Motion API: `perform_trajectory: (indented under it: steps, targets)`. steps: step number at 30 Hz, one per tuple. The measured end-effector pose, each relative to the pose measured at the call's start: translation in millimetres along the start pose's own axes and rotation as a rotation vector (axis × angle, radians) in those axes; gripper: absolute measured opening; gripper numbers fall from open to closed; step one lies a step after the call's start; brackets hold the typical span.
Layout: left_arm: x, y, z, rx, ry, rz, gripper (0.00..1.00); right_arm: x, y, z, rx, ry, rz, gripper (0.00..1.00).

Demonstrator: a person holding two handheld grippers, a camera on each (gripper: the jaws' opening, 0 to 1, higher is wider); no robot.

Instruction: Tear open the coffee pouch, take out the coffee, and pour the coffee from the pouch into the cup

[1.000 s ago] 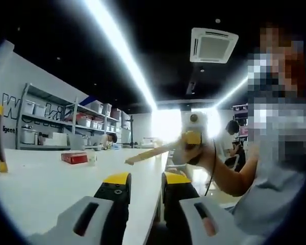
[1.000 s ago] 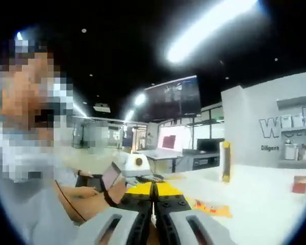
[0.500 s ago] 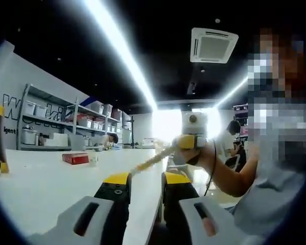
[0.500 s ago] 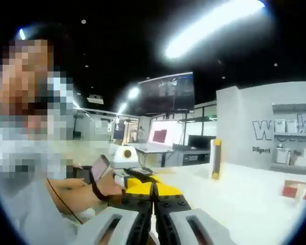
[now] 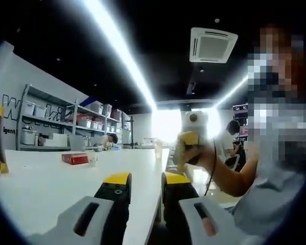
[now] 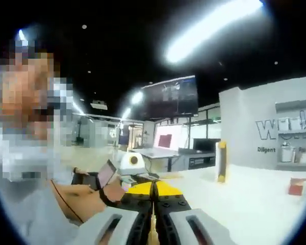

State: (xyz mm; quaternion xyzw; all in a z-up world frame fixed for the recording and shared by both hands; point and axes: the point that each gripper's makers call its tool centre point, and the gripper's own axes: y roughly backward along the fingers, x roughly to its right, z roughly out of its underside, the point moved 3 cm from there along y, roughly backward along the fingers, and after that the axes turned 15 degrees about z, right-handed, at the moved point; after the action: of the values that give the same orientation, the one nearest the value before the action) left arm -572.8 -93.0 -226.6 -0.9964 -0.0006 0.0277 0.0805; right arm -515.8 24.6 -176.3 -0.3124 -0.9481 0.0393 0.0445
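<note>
In the left gripper view my left gripper (image 5: 147, 179) stands open above the white table (image 5: 51, 184), with nothing between its jaws. Beyond it a person's hand holds my right gripper (image 5: 190, 139) over the table's far edge. The tan coffee pouch (image 5: 179, 154) hangs down from it, seen nearly end-on. A small white cup (image 5: 92, 160) stands on the table at the left. In the right gripper view my right gripper (image 6: 154, 189) is shut, and a thin tan sliver of the pouch (image 6: 153, 236) shows between its jaws. The left gripper (image 6: 131, 164) sits just past them.
A red box (image 5: 74, 158) lies beside the small cup and shows again (image 6: 297, 186) at the right. A yellow-and-black post (image 6: 223, 161) stands on the table. Shelves with bins (image 5: 46, 127) line the back wall. A person's arm (image 5: 229, 176) reaches in from the right.
The pouch in my right gripper pointed left as a long strip; now it hangs short and nearly end-on. The right gripper view has shifted slightly. My left gripper has not moved.
</note>
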Motion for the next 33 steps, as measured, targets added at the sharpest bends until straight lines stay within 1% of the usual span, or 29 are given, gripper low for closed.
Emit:
perform_trajectory:
  steps: [1, 2, 3, 4, 6, 8, 10, 13, 18, 23, 26, 27, 29, 30, 31, 32, 33]
  targets:
    - [0.1, -0.5, 1.0, -0.003, 0.002, -0.001, 0.26, -5.9, -0.6, -0.1, 0.001, -0.008, -0.019, 0.01]
    - [0.1, -0.8, 1.6, -0.005, 0.001, -0.002, 0.26, -12.5, 0.3, -4.1, 0.022, -0.028, -0.052, 0.01]
    - [0.7, -1.3, 2.0, -0.008, 0.0, -0.002, 0.26, -17.0, 1.4, -8.0, 0.04, -0.047, -0.072, 0.01]
    - [2.2, -1.9, 2.0, -0.01, -0.001, -0.001, 0.26, -19.0, 2.1, -8.6, 0.04, -0.052, -0.081, 0.01]
    - [4.8, -2.5, 0.7, -0.014, -0.01, 0.001, 0.26, -20.6, 1.3, -7.8, 0.036, -0.047, -0.077, 0.01]
    - [4.7, -2.2, -1.2, -0.008, -0.012, 0.004, 0.26, -18.4, -0.4, -1.2, 0.005, -0.023, -0.062, 0.01]
    - [3.7, -1.9, -1.4, -0.003, -0.007, 0.003, 0.26, -14.8, -1.2, 1.2, 0.006, -0.037, -0.062, 0.01]
    - [1.6, -1.5, 2.4, -0.018, -0.007, -0.005, 0.26, -6.6, -5.0, 4.7, -0.004, -0.038, -0.032, 0.01]
    - [5.3, -0.2, -2.2, -0.012, -0.012, -0.003, 0.26, -13.2, -10.5, 5.0, -0.014, -0.029, -0.044, 0.01]
    - [4.0, 2.1, -4.0, -0.01, -0.015, -0.01, 0.26, -28.1, -6.5, -3.2, 0.012, -0.035, -0.083, 0.01]
    - [1.3, 3.2, -2.7, -0.014, -0.01, -0.017, 0.26, -28.7, -6.6, -2.5, 0.007, -0.025, -0.089, 0.01]
    - [1.5, 3.1, -2.3, -0.016, -0.009, -0.015, 0.26, -23.5, -7.8, -0.7, 0.003, -0.016, -0.07, 0.01]
    - [2.3, 2.5, -2.0, -0.017, -0.007, -0.011, 0.27, -0.2, -11.2, 11.5, -0.051, 0.058, 0.042, 0.01]
    - [2.7, 2.2, -2.0, -0.018, -0.008, -0.011, 0.27, 9.5, -12.1, 17.2, -0.078, 0.082, 0.091, 0.01]
    - [3.1, 2.0, -2.3, -0.018, -0.01, -0.011, 0.27, 11.5, -12.6, 18.5, -0.077, 0.078, 0.089, 0.01]
    - [3.4, 2.1, -2.6, -0.017, -0.009, -0.01, 0.27, 8.1, -11.1, 16.0, -0.061, 0.051, 0.059, 0.01]
    - [3.7, 2.2, -2.9, -0.017, -0.012, -0.008, 0.27, 5.2, -10.2, 13.8, -0.049, 0.033, 0.045, 0.01]
